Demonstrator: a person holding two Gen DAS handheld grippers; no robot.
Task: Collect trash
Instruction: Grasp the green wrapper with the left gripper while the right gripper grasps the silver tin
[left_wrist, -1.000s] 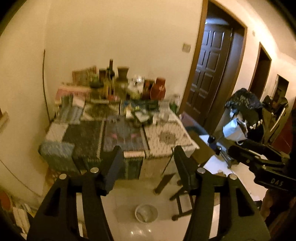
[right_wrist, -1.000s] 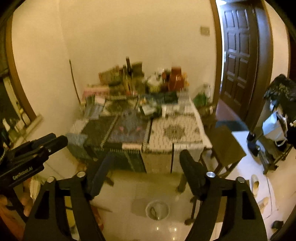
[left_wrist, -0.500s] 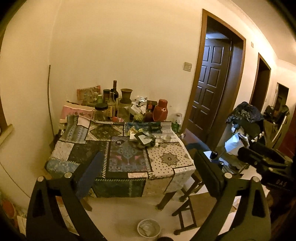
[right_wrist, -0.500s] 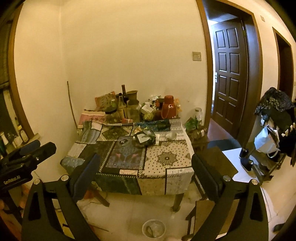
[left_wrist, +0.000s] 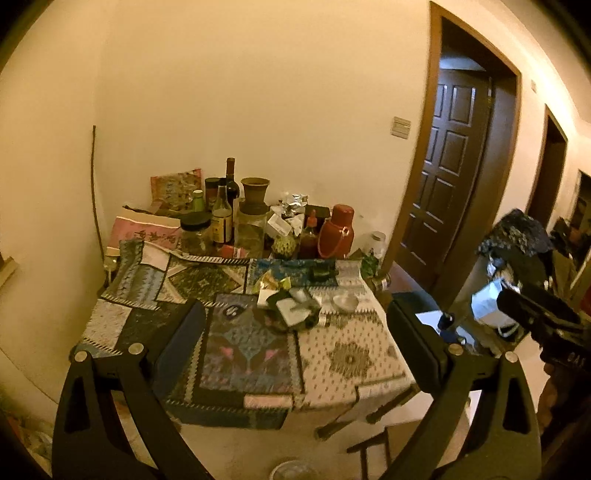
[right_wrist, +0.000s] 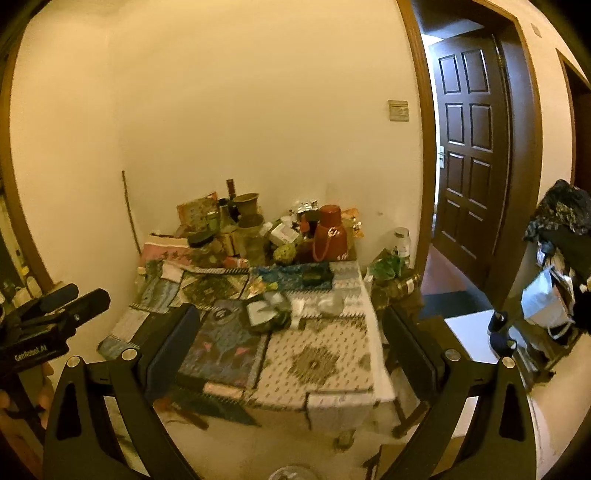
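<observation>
As jaws just opened, both hand-held grippers (left_wrist: 295, 328) (right_wrist: 291, 328) empty, higher.

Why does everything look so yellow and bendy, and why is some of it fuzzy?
Left wrist view: warm yellow indoor light tints the wall; the fisheye lens bows the door frame; the table is slightly smeared at its near edge. Right wrist view: the same yellow cast and dark rounded corners; the tablecloth and the clutter are blurrier; brighter light shows beside the door.
</observation>
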